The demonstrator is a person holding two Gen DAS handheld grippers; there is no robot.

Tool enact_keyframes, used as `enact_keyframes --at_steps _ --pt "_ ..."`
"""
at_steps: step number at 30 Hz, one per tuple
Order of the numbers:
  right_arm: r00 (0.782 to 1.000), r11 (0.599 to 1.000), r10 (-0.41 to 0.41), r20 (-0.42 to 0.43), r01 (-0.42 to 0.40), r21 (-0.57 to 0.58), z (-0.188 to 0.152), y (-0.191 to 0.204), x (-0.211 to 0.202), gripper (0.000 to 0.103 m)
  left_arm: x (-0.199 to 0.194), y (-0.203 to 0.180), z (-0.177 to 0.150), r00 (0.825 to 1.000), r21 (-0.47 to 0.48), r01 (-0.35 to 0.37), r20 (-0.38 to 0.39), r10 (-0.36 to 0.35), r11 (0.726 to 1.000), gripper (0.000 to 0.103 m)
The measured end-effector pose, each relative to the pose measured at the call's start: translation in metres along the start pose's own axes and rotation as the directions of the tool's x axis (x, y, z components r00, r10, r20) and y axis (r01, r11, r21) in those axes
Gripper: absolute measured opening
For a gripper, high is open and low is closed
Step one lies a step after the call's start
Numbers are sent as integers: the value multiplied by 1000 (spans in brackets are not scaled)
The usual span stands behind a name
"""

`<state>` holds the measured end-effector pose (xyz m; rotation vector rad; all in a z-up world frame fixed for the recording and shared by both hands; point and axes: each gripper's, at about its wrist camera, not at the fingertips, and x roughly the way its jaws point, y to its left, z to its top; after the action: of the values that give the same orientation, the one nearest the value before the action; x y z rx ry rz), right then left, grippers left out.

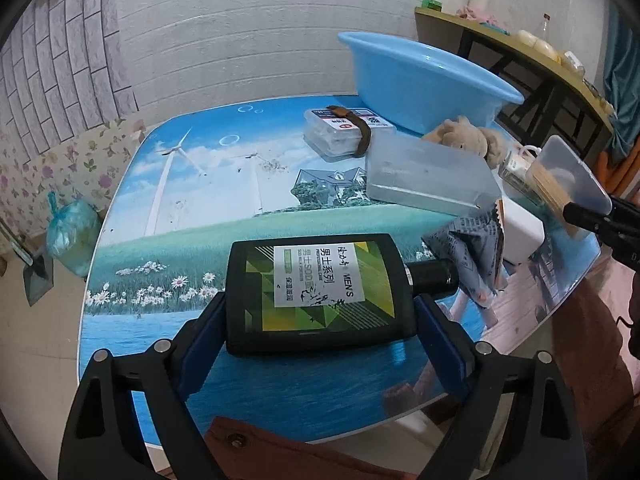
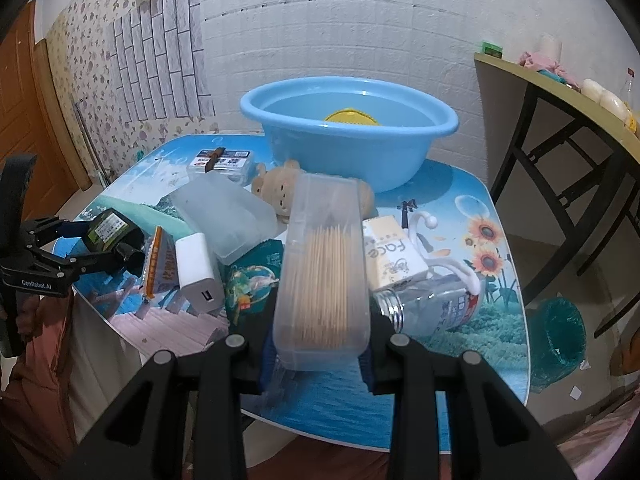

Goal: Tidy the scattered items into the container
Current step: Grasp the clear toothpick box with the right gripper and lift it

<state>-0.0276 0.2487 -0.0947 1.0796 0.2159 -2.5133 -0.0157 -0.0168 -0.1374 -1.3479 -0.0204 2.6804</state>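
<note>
Basin (image 2: 348,136) contents mostly hidden; yellow item (image 2: 352,117) partly visible.

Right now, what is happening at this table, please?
A person is tidying a cluttered table with a gripper in each hand. The left gripper is closed on a flat black bottle with a green label. The right gripper is closed on a clear box of toothpicks, lifted above the clutter. The blue basin at the back holds one yellow item. A soft bear, a white charger and packets remain on the table.
</note>
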Motion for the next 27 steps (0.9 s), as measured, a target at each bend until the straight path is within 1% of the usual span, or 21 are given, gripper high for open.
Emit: enact_keyframes --at_steps 4,6,8,10,15,19,21,23,27 --pt "1000 1000 2 -5 -2 -3 -1 1 1 32 4 -1 -1 1000 11 -7 -12 7 1000 90" --pt "1000 1000 2 -4 -2 -2 -1 1 1 32 7 -2 -2 999 17 -26 -20 26 1000 92" --pt "1000 1000 -1 -4 1 0 -2 1 1 32 10 -3 -3 998 19 -55 -20 55 998 98" --pt "1000 1000 -2 -8 2 1 -2 1 2 32 12 -3 -3 998 4 -63 -24 63 998 103" --pt "1000 1000 -3 -15 3 2 -3 1 4 32 11 0 -6 997 -15 -74 -8 74 997 103" --pt "1000 1000 -2 -18 2 0 -3 2 4 32 12 1 -4 997 -16 -74 -15 73 997 103" --pt "1000 1000 -1 -19 1 1 -3 2 4 32 12 2 -4 998 -12 -66 -5 66 998 103" --pt "1000 1000 -1 -18 1 -1 -3 2 4 32 7 -1 -5 998 5 -55 19 55 998 90" --pt "1000 1000 -2 -15 2 2 -3 2 4 32 6 -1 -6 998 0 -58 28 58 998 90"
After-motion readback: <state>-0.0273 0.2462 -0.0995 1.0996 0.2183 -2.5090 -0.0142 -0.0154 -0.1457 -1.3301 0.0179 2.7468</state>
